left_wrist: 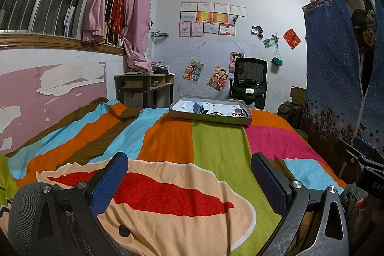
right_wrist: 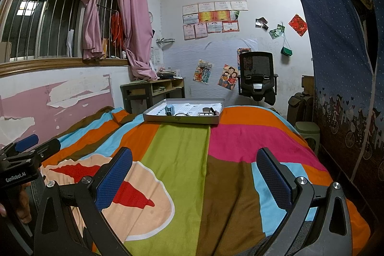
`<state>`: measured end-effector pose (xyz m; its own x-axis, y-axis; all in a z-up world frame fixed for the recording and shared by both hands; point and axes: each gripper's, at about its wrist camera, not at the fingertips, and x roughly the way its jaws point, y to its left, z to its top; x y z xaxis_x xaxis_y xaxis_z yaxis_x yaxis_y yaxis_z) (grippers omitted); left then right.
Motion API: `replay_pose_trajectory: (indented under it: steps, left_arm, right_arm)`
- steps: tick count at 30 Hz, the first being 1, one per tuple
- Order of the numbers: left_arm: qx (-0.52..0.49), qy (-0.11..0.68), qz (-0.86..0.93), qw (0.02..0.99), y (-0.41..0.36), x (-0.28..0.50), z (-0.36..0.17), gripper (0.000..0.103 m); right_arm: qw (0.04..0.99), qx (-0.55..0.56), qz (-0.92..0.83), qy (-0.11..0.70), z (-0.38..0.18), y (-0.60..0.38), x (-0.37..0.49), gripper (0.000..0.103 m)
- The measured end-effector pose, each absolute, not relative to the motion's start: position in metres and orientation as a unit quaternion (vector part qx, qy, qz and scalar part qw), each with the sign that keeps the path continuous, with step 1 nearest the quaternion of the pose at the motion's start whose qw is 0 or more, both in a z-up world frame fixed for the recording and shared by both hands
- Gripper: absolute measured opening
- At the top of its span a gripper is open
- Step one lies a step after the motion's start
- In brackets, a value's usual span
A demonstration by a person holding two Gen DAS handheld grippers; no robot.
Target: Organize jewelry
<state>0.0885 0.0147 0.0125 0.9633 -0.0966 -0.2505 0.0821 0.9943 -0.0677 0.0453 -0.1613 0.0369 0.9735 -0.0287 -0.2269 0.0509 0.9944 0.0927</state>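
Bright stripes of orange, lime green, pink, sky blue and brown covered the bedspread (left_wrist: 216, 143) that filled the lower half of both wrist views. At the far end of the bed lay a shallow white cardboard tray (right_wrist: 158, 117) lined with printed paper; small jewelry pieces (right_wrist: 206, 114) sat along its near edge, too small to tell apart, beside a small blue-grey upright object (right_wrist: 169, 110). The left gripper (left_wrist: 189, 167), with blue textured pads on black arms, hovered low over the bedspread with its jaws spread wide and nothing between them, well apart from the tray. The right gripper (right_wrist: 194, 164) was posed the same way, jaws wide and empty, also well short of the tray. Behind the bed stood a black mesh office chair (left_wrist: 249, 78) and a wooden desk (left_wrist: 144, 85) against a white wall hung with certificates (left_wrist: 211, 18), and pink curtains (left_wrist: 134, 4) draped a barred window.
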Motion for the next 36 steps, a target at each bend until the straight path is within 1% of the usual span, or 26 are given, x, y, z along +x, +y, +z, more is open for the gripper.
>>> replay_pose_trajectory:
  steps: [36]
  left_arm:
    - [-0.026,0.128,-0.047,0.99,0.0176,0.0913,0.0145,0.103]
  right_arm:
    - [0.992,0.05,-0.022,0.114,0.0364,-0.1576,0.0446,0.102]
